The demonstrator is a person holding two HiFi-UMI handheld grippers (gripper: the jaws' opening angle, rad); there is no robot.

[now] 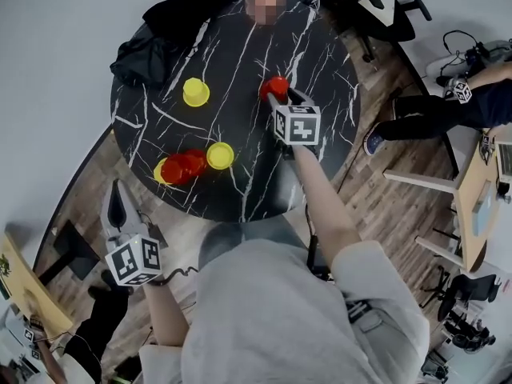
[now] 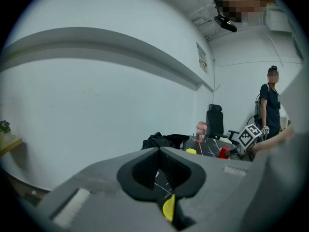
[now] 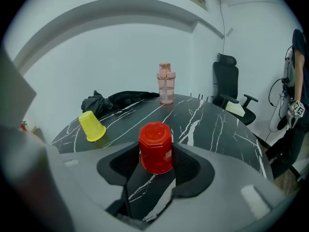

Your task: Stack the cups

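Observation:
A red cup stands upside down on the black marble table, right of the middle. My right gripper reaches it from the near side. Its jaws are open, and the cup sits between the fingertips in the right gripper view. One yellow cup stands upside down at the far left. Near the front edge a stack of red cups lies on its side, with a yellow cup beside it. My left gripper hangs off the table at the lower left, shut and empty.
A pink water bottle and a black jacket sit at the table's far edge. Behind the table is a black office chair. A seated person and a wooden desk are on the right.

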